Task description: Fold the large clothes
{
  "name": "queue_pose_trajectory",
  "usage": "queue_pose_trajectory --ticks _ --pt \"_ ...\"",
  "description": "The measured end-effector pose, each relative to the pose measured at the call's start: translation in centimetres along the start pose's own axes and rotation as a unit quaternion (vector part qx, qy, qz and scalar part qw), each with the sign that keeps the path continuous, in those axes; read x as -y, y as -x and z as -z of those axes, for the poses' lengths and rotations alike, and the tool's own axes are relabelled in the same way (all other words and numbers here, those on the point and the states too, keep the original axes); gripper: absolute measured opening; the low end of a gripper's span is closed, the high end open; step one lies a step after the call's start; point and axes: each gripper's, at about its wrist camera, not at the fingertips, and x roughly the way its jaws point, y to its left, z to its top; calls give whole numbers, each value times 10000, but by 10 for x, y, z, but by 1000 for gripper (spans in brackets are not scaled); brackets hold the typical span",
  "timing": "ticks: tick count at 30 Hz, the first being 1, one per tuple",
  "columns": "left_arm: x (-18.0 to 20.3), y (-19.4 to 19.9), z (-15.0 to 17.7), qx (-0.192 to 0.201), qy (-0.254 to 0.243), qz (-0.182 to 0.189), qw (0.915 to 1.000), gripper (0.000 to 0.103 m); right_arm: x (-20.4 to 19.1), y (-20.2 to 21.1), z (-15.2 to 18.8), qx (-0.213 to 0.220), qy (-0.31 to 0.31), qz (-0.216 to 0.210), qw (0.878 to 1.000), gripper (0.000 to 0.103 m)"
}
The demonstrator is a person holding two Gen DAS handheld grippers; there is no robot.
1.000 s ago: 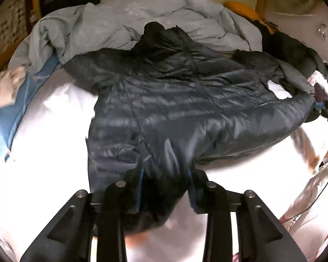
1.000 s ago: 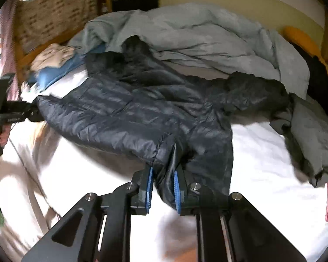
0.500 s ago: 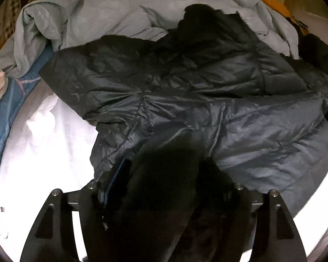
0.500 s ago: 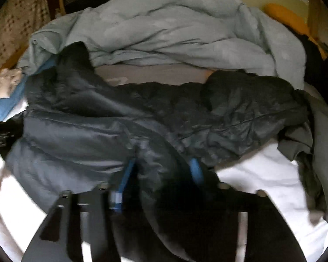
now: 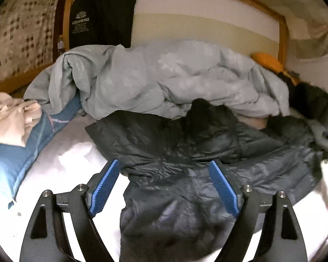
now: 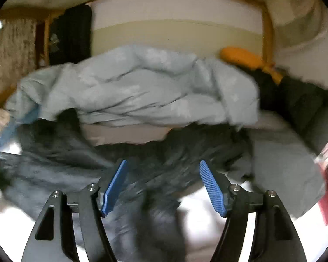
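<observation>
Jacket (image 5: 185,174) flat on bed | L claw (image 5: 164,170) opening, empty | R claw (image 6: 164,170) opening, empty, view blurred

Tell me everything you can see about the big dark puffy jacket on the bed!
The dark jacket is navy-black, shiny and quilted, like thin nylon stuffed with padding. It lies crumpled and partly folded on the white sheet, its hood or collar bunched up against the grey duvet. Both grippers hang over it with jaws opening, blue pads clear of the cloth.
</observation>
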Motion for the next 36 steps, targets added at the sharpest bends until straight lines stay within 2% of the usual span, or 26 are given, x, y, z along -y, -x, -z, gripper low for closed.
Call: queue_pose_trajectory --ticks 1,2,3,4,5,7,9,13,15,18,23,26,28,30,33,36 --pt "1 3 1 -100 34 81 9999 72 -1 3 1 -240 -98 -295 9992 54" --pt "4 4 3 -251 37 99 9996 52 -3 5 3 -415 -171 -568 9974 34" --pt "7 1 6 -478 -3 124 9988 40 -4 5 5 -528 -194 -782 9954 27" --pt "12 -5 11 -689 -52 164 9975 24 -7 3 9 -622 -177 -900 9938 26" --pt "15 -14 16 -864 -76 183 9961 20 -13 -5 14 -778 -77 -878 9931 21" --pt "18 -33 28 -1170 -114 74 9930 20 -22 -19 24 -942 174 -498 9941 19" --pt "16 -52 38 -1362 -161 -227 9903 20 -20 -36 30 -1032 258 -203 9941 19" --pt "-3 -86 48 -1590 62 -712 9847 20 7 -71 32 -1119 -14 452 9927 19" --pt "-13 -94 48 -1571 191 -898 9833 20 25 -87 35 -1274 -303 476 9902 19" --pt "-20 -105 50 -1578 243 -1139 9806 20 43 -111 46 -1675 -715 280 9829 19" --pt "-22 -120 61 -1876 116 -1318 9733 22 48 -135 62 -2144 -690 276 9739 19" --pt "-17 -120 60 -1842 -10 -1383 9731 22 48 -136 62 -2148 -652 300 9740 19" --pt "-15 -114 56 -1691 -14 -1385 9758 22 44 -133 57 -2080 -572 452 9754 19" --pt "-9 -100 47 -1392 4 -1165 9834 22 39 -122 49 -1818 -497 568 9804 19" --pt "14 -68 31 -783 -119 -672 9946 23 25 -90 30 -1215 -515 203 9910 19" --pt "46 -42 27 -346 -418 -188 9983 28 1 -58 18 -743 -431 -287 9959 19"
